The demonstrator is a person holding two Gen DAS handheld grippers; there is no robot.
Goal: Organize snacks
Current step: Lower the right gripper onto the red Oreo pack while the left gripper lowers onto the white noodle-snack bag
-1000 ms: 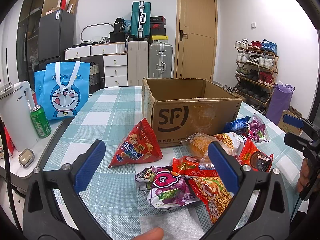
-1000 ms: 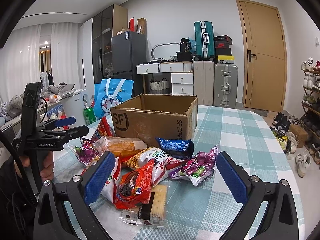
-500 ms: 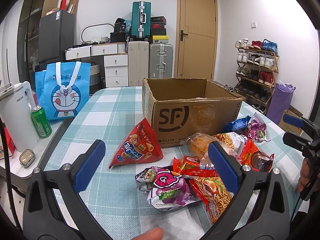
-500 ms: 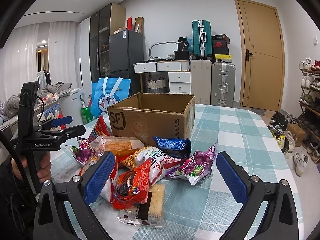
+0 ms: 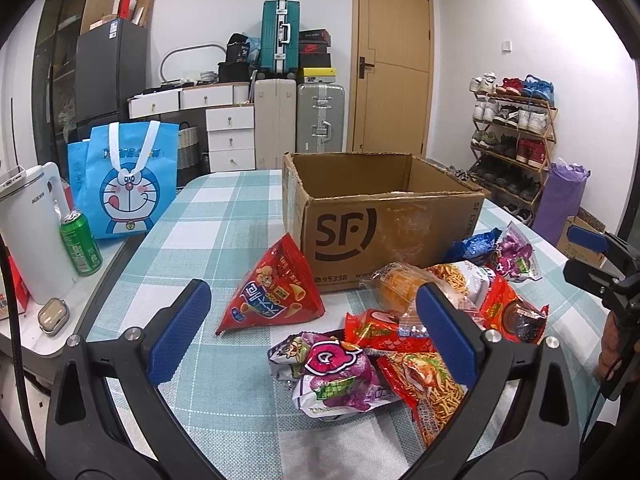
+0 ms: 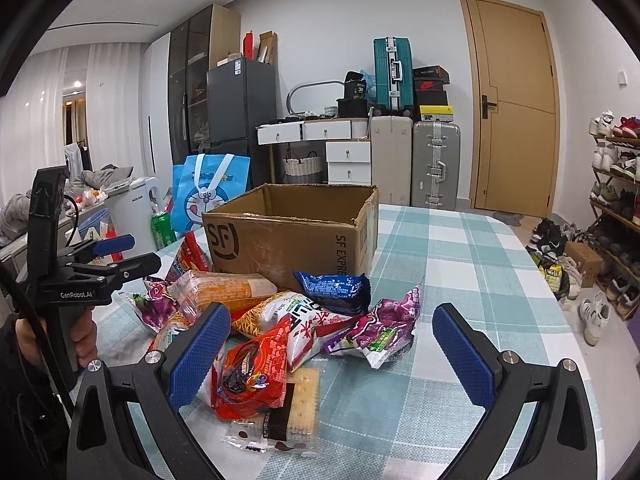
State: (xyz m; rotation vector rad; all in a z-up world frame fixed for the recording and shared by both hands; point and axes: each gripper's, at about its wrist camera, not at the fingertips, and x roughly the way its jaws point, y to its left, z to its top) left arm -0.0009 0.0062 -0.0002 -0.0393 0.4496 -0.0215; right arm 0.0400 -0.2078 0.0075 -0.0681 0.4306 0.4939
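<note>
An open brown SF cardboard box (image 5: 384, 232) (image 6: 292, 240) stands on the checked tablecloth (image 5: 208, 216). In front of it lies a heap of snack packets: a red cone-shaped chip bag (image 5: 272, 292), a purple bag (image 5: 336, 380), an orange noodle packet (image 5: 432, 384), a blue packet (image 6: 332, 286), a red cookie packet (image 6: 256, 372) and a cracker pack (image 6: 292, 412). My left gripper (image 5: 312, 332) hovers open above the near packets, holding nothing. My right gripper (image 6: 332, 352) is open over the heap's right side, also holding nothing.
A blue cartoon tote bag (image 5: 124, 184), a green can (image 5: 80, 248) and a white kettle (image 5: 28, 232) stand at the left on a side counter. Suitcases (image 5: 320, 116) and a shoe rack (image 5: 512, 148) stand behind the table. A hand (image 6: 80, 332) holds the left gripper's handle.
The right gripper has shifted slightly forward and left over the heap. The left gripper has barely moved. No packet has moved.
</note>
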